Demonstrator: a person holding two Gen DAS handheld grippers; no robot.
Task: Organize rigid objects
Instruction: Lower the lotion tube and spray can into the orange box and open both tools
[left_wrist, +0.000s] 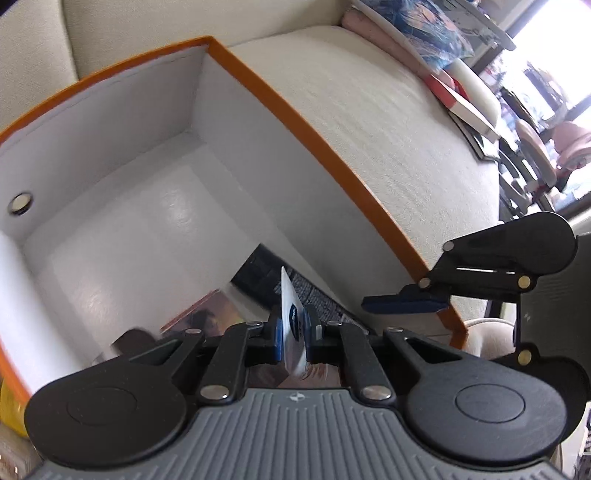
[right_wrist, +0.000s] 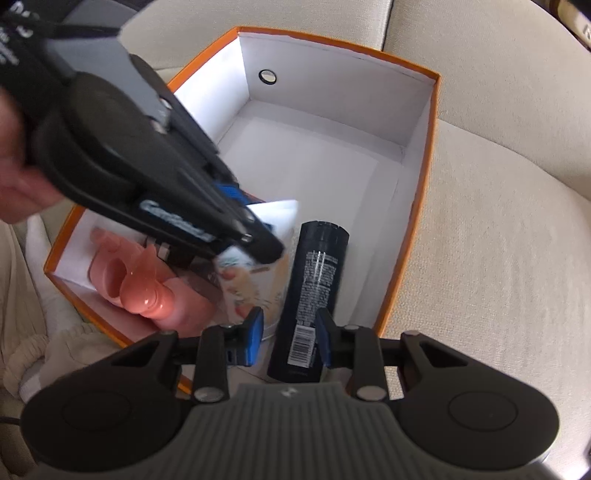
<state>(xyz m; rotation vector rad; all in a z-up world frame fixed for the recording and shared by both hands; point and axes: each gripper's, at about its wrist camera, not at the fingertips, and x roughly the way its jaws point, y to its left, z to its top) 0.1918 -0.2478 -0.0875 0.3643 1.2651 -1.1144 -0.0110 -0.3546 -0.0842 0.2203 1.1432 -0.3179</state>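
Note:
An orange box with white inside (left_wrist: 295, 122) (right_wrist: 417, 229) sits on a cream sofa. My left gripper (left_wrist: 293, 334) is shut on the flat end of a white tube (left_wrist: 290, 317) and holds it inside the box; the same tube (right_wrist: 255, 280) shows in the right wrist view, where the left gripper (right_wrist: 255, 225) reaches in from the upper left. A black bottle (right_wrist: 310, 302) lies in the box beside the tube. My right gripper (right_wrist: 290, 338) is open, its fingers on either side of the bottle's lower end, not closed on it.
A pink curved object (right_wrist: 147, 284) lies in the box's left part. The box's far half shows bare white floor (right_wrist: 314, 158). Books and cushions (left_wrist: 454, 85) lie at the sofa's far right. The sofa seat (right_wrist: 498, 240) spreads right of the box.

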